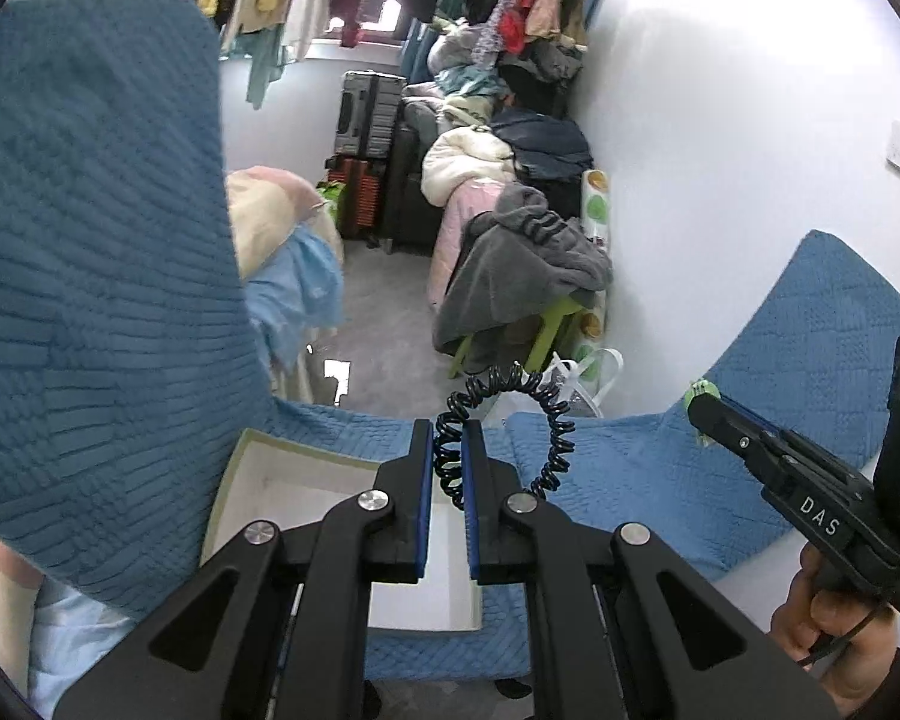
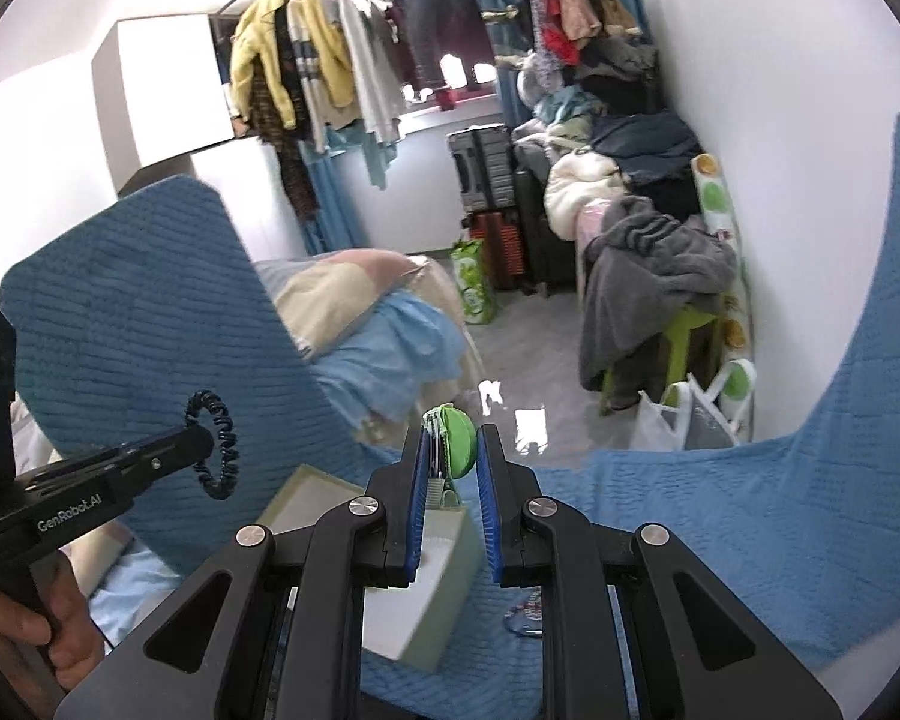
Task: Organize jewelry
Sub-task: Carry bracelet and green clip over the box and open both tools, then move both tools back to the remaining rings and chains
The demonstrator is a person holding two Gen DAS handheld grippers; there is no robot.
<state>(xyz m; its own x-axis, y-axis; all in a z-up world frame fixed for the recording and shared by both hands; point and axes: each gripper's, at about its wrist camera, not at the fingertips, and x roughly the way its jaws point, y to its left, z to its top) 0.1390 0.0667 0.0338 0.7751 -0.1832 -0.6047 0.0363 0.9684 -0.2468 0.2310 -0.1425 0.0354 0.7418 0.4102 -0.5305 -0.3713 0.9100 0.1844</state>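
Left gripper: the black two-finger left gripper point(image 1: 447, 447) with blue pads is nearly closed, its pads pinching a black coiled spiral hair tie point(image 1: 504, 414). The tie loops up and to the right beyond the fingertips, held in the air. In the right wrist view the same gripper point(image 2: 201, 435) shows at the left edge with the coil point(image 2: 219, 447) hanging from its tip.

Right gripper: the black right gripper point(image 2: 453, 450), also blue-padded, is closed to a narrow gap on a round green hair clip point(image 2: 459, 444) with a pale metal clasp. The clip stands between the fingertips, off the surface. In the left wrist view this gripper point(image 1: 705, 405) enters from the right with a bit of green at its tip.

Hands: a person's hand point(image 1: 834, 630) grips the right tool's handle; another hand point(image 2: 30, 642) grips the left tool's handle.

Box: a shallow open box point(image 1: 252, 480) with pale green walls and a white inside lies on the cover, below and behind both fingertips; it also shows in the right wrist view point(image 2: 444, 600).

Surface: a blue quilted fabric cover point(image 1: 630, 468) spreads under the box and rises in tall folds at the left and right.

Other jewelry: a small bluish item point(image 2: 525, 618), too blurred to identify, lies on the cover to the right of the box.

Background: grey floor point(image 1: 390, 324), white wall point(image 1: 720, 150), hanging clothes point(image 2: 306, 60) and stacked suitcases point(image 1: 369, 114).
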